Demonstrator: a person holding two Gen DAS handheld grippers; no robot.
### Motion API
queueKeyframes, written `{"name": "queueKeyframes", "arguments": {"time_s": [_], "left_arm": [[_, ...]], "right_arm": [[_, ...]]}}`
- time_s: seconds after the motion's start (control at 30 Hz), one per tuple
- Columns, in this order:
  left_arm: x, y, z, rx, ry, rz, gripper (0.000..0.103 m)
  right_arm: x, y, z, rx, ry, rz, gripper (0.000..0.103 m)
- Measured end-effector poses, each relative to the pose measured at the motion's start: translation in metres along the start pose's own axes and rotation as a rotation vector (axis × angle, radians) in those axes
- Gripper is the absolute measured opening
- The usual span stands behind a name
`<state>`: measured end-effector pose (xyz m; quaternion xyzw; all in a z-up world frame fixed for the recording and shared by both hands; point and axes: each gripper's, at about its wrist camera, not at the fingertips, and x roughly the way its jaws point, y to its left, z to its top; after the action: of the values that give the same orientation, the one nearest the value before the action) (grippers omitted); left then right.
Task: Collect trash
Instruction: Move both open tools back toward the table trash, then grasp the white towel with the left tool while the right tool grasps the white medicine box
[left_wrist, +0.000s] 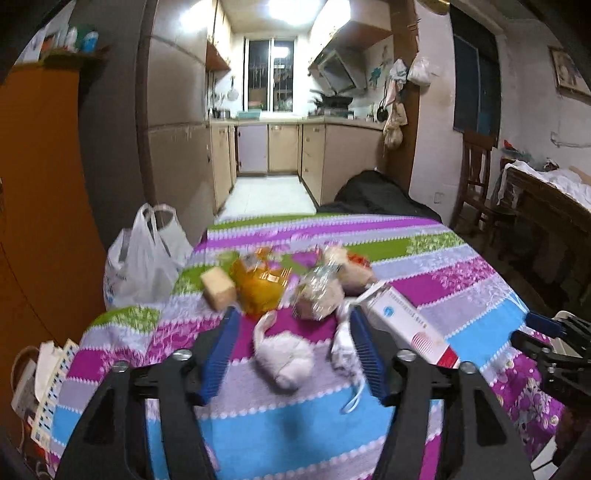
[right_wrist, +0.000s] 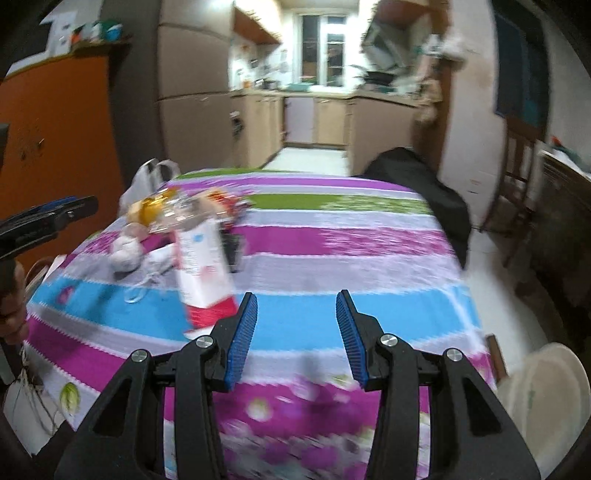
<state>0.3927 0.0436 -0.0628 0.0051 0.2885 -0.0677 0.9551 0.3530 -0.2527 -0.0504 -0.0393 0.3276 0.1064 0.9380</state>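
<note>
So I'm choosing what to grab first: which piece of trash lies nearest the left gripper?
The white crumpled wad, lying between the left gripper fingers; the other trash sits farther back.

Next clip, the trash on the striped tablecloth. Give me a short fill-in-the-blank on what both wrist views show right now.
1. Between the open jaws of the left gripper lies a crumpled ______ wad of tissue.
2. The long carton with the red end lies on the ______ tablecloth.
3. The right gripper holds ______.
4. A white plastic bag stands at the table's far ______ corner in the left wrist view.

Missing words: white; striped; nothing; left
</note>
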Motion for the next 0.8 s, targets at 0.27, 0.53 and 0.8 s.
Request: {"name": "queueKeyframes", "arguments": {"time_s": [0.27,0.53,0.8], "left_arm": [[0.027,0.017,-0.018,-0.042,0.103,-0.017,0.074],[0.063,0.011,-0.021,-0.035,0.184,-0.069,0.074],[0.105,0.003,-0.026,-0.069,0.263,-0.102,0.074]], "right_arm": [[0.055,0.042,0.018,-0.092,0.15,0.157,0.062],[0.077,0.047,0.03,-0.084,0.226,0.171,0.065],[0.084,0.045,0.034,-0.099,0.247,0.169,0.065]]}}
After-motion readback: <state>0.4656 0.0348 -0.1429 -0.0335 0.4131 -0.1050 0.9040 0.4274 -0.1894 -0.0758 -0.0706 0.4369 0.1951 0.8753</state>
